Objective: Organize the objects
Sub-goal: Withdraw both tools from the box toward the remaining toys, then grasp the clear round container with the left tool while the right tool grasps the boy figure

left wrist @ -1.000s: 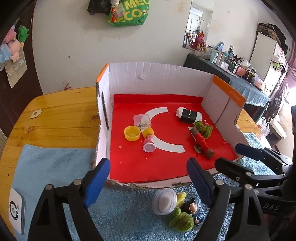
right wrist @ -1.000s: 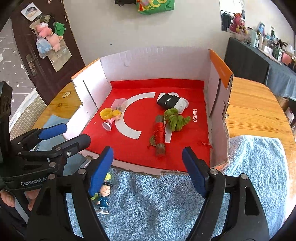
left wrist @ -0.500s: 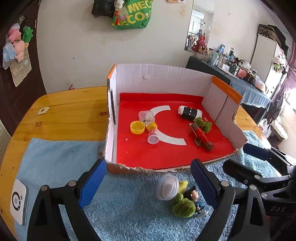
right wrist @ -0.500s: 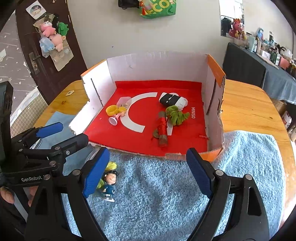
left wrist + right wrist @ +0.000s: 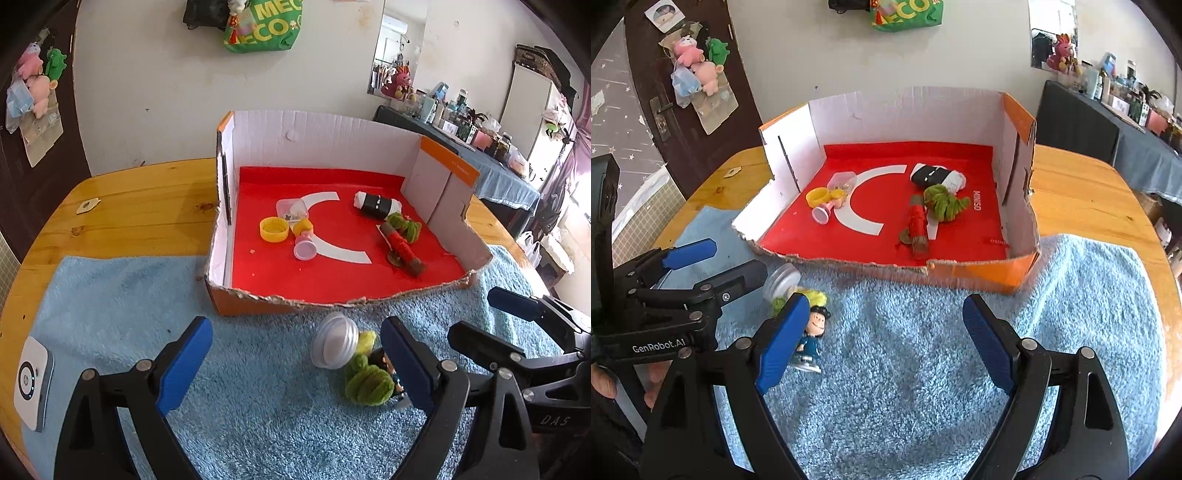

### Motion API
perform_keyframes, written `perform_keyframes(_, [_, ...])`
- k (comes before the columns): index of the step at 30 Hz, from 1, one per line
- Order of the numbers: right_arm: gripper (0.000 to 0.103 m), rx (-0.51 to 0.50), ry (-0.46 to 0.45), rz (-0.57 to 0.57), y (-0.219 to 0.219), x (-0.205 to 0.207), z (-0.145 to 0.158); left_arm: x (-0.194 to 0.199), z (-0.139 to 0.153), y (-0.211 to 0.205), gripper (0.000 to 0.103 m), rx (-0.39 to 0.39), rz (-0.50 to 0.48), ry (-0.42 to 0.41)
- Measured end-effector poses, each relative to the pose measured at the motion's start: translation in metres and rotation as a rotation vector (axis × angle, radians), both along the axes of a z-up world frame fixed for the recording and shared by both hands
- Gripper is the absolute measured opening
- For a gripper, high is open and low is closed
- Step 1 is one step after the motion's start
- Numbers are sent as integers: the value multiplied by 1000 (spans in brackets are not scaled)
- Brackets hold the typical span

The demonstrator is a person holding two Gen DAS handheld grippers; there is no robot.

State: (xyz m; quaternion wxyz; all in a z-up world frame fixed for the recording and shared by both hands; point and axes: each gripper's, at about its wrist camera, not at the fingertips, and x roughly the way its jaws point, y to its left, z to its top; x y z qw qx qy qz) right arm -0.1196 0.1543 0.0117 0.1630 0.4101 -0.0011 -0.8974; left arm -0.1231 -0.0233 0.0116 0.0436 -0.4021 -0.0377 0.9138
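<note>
A cardboard box (image 5: 221, 236) (image 5: 1019, 155) with a red floor holds a yellow cap (image 5: 273, 229), a pink cup (image 5: 304, 249), a small clear tub (image 5: 291, 209), a black-and-white roll (image 5: 376, 204), a green fuzzy toy (image 5: 945, 202) and a red stick (image 5: 917, 226). On the blue towel in front lie a clear round container (image 5: 334, 346), a green fuzzy toy (image 5: 368, 384) and a small cartoon figure (image 5: 812, 338). My left gripper (image 5: 295, 365) is open above the towel, just left of these. My right gripper (image 5: 881, 343) is open, the figure by its left finger.
A white device (image 5: 33, 384) lies at the towel's left edge. The blue towel (image 5: 1089, 314) covers the near half of the round wooden table (image 5: 140, 210). A small tag (image 5: 87, 205) lies on the wood at the left. A cluttered side table stands at the far right.
Both grippers have pulled back from the box toward the near side. The box now sits farther off, and more towel and the three loose objects show in front.
</note>
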Motion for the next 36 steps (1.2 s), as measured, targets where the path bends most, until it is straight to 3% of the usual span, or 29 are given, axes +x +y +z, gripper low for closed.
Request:
perform_keyframes(16, [85, 10, -33, 5, 1, 9, -18, 4, -22, 3, 94, -5, 0, -47])
perform_keyframes(36, [85, 52, -85, 92, -36, 8, -41, -2, -34, -17, 94, 18, 24, -70])
